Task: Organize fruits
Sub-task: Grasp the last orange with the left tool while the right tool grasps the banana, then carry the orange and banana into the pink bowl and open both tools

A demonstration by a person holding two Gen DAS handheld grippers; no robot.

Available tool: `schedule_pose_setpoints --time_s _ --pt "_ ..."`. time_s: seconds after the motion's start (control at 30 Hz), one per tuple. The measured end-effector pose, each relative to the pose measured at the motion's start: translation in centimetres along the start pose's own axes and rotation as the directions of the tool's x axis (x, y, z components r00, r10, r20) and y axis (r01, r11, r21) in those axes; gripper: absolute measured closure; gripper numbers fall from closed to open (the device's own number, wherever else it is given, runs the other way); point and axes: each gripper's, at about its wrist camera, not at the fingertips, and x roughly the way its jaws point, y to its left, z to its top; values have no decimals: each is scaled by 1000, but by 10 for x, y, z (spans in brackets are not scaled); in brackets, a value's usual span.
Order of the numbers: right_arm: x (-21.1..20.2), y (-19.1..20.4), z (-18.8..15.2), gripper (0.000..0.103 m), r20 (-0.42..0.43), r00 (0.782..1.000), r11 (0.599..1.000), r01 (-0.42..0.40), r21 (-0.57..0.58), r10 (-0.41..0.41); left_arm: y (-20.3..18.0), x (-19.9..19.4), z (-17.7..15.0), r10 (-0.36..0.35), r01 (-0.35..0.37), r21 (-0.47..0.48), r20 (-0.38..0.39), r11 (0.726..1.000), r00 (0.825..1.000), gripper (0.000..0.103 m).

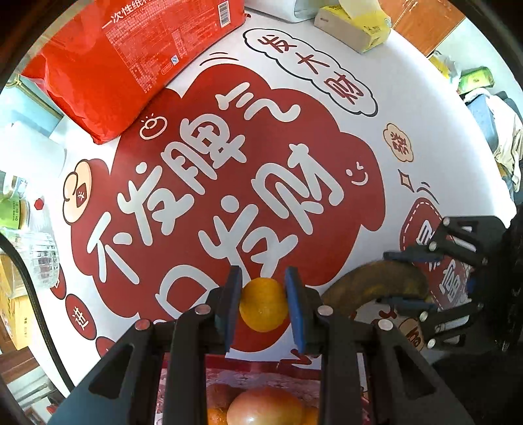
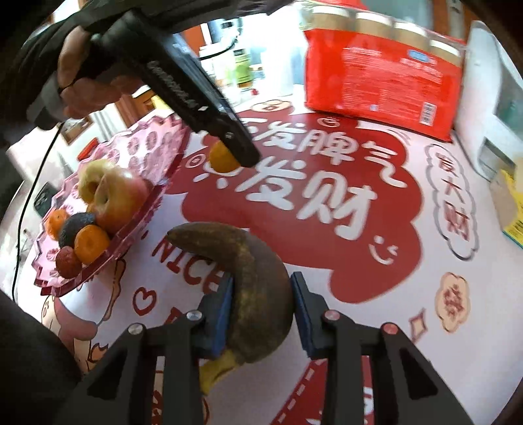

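My left gripper (image 1: pixel 263 296) is shut on a small orange (image 1: pixel 263 304) and holds it above the table; the orange also shows in the right wrist view (image 2: pixel 221 160) under the left gripper's body. My right gripper (image 2: pixel 261 304) is shut on a brown, overripe banana (image 2: pixel 248 281); in the left wrist view the banana (image 1: pixel 376 281) and right gripper (image 1: pixel 405 278) sit at the right. A pink plate (image 2: pixel 143 144) at left holds an apple (image 2: pixel 121 199), oranges, a dark fruit and a small red fruit. The apple (image 1: pixel 264 408) lies below my left gripper.
A red and white printed cloth (image 1: pixel 425 137) covers the table. A red package (image 1: pixel 130 62) lies at the back, also in the right wrist view (image 2: pixel 382 68). A tissue box (image 1: pixel 356 29), jars and a glass (image 1: pixel 36 255) stand along the edges.
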Motion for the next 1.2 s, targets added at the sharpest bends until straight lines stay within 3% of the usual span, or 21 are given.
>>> schedule_pose_setpoints --time_s 0.17,0.33,0.53,0.87,1.2 --pt "-13 -15 -3 68 12 999 998 33 61 -34 -8 -10 4 30 -30 -6 12 1000 999 78" --pt "-32 -28 -6 68 40 997 991 61 115 -66 -18 -48 5 16 -11 -47 106 999 994 78" --pt "-61 -24 -1 68 93 990 986 91 139 -104 -35 -99 -13 26 -2 -100 245 995 969 78" --pt "-93 18 18 68 163 983 982 60 177 -89 -46 -150 -90 67 -15 -152 345 988 936 78" --pt "-77 69 33 68 168 983 940 11 341 -72 -16 -153 -186 121 -6 -332 328 943 937 78"
